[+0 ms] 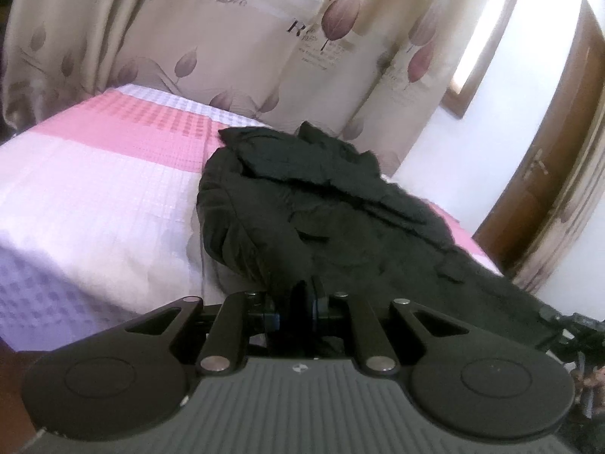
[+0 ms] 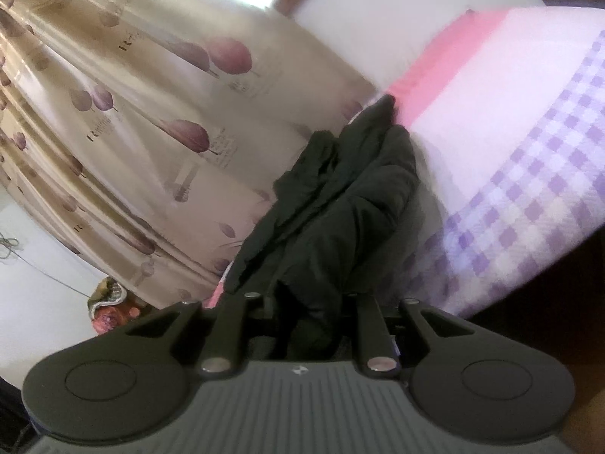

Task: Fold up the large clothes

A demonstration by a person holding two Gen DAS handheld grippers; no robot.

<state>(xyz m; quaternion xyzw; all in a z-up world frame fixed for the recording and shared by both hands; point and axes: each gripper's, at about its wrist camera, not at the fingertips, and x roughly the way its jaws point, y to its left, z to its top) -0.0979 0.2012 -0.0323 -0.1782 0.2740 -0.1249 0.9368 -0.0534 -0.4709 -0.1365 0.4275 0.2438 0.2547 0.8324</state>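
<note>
A large black garment (image 1: 302, 204) lies bunched in loose folds on the bed (image 1: 98, 189), running from my left gripper toward the curtain. My left gripper (image 1: 308, 295) is shut on the near edge of the garment, which rises straight from between its fingers. In the right wrist view the same black garment (image 2: 340, 204) stretches away over the bed (image 2: 510, 159) edge. My right gripper (image 2: 310, 321) is shut on another part of its edge, and the cloth drapes over and hides the fingertips.
The bed has a pink, white and lilac checked cover. A beige curtain with purple leaf prints (image 1: 211, 38) hangs close behind the bed. A wooden door (image 1: 548, 174) stands at the right. A patterned cushion (image 2: 109, 302) lies low by the curtain.
</note>
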